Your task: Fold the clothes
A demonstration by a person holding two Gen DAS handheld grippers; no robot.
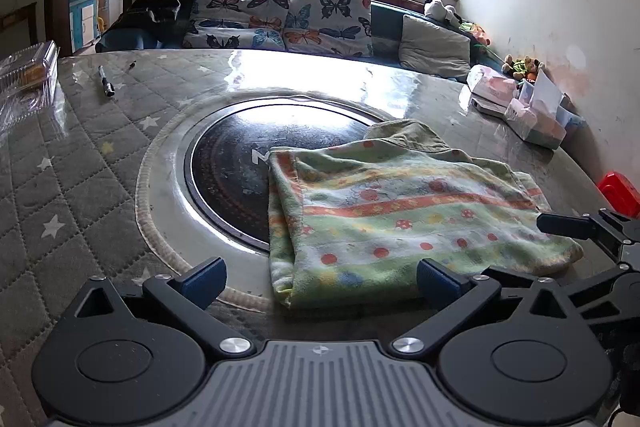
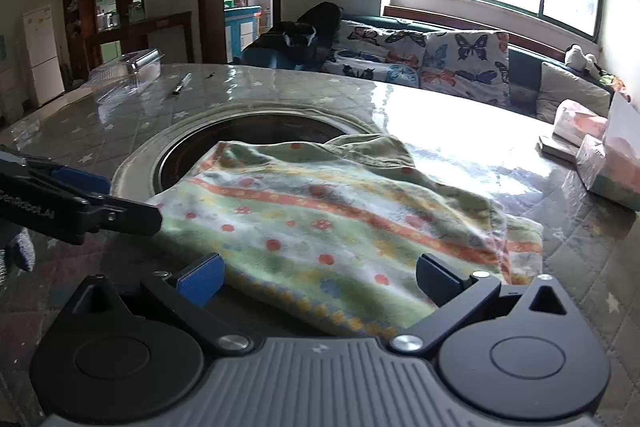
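A folded garment (image 1: 400, 211), green and white with orange stripes and red dots, lies on the table and partly covers a round black inset plate (image 1: 228, 167). My left gripper (image 1: 320, 283) is open at the garment's near edge, its blue pads on either side of the left corner and not pressing the cloth. My right gripper (image 2: 320, 281) is also open, and the near right part of the garment (image 2: 340, 223) lies between its fingers, untouched. One of its fingers (image 1: 568, 226) shows at the right edge of the left wrist view.
The table has a quilted grey star cover (image 1: 80, 155) under clear film. A pen (image 1: 106, 83) and a clear plastic box (image 1: 28, 75) lie far left. Tissue packs and small boxes (image 1: 536, 115) and a red item (image 1: 618, 191) sit at the right. A sofa (image 1: 280, 23) stands behind.
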